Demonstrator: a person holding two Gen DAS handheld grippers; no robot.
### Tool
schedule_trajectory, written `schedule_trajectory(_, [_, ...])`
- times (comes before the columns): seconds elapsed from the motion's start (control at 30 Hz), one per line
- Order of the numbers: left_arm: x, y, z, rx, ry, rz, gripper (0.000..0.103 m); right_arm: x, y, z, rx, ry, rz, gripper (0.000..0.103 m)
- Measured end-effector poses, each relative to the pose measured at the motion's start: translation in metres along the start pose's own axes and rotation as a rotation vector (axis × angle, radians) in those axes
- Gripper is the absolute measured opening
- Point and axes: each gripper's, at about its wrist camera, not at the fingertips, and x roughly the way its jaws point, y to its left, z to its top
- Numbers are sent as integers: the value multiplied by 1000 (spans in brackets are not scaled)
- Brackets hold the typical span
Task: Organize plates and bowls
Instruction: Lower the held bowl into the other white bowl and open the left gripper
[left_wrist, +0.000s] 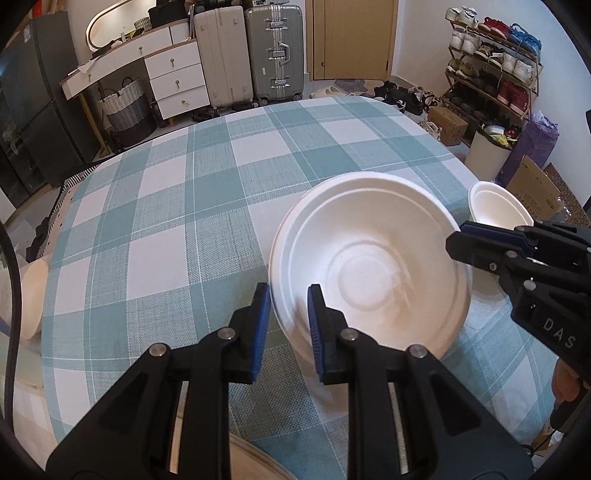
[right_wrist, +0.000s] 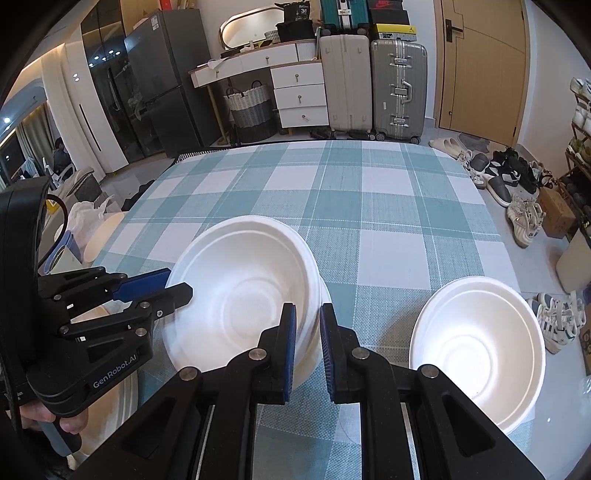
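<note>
A large white bowl (left_wrist: 373, 266) is tilted above the checked tablecloth (left_wrist: 184, 206), held between both grippers. My left gripper (left_wrist: 288, 306) straddles its left rim, with the jaws narrowly apart around it. My right gripper (right_wrist: 308, 325) is shut on the bowl's right rim (right_wrist: 243, 295); it shows at the right of the left wrist view (left_wrist: 465, 240). The left gripper shows in the right wrist view (right_wrist: 173, 284) at the bowl's left rim. A second white bowl (right_wrist: 476, 350) stands upright on the table to the right, also in the left wrist view (left_wrist: 498, 206).
A plate edge (left_wrist: 33, 299) shows past the table's left side, and plates (right_wrist: 110, 391) sit low at the left. Suitcases (right_wrist: 373, 85), a dresser (right_wrist: 288, 85), a basket and shoes (right_wrist: 517, 199) line the floor beyond the table.
</note>
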Motion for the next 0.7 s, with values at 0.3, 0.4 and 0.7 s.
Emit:
schedule_trajectory(0.3, [10, -2, -3, 6, 27, -1, 18, 4, 2, -1, -19, 11, -13, 15])
schedule_trajectory(0.4, [13, -2, -3, 14, 32, 2, 18, 5, 1, -1, -15, 13, -13, 15])
schedule_trajectory(0.7, [18, -3, -7, 13, 44, -9, 21, 9, 2, -2, -19, 24, -18, 15])
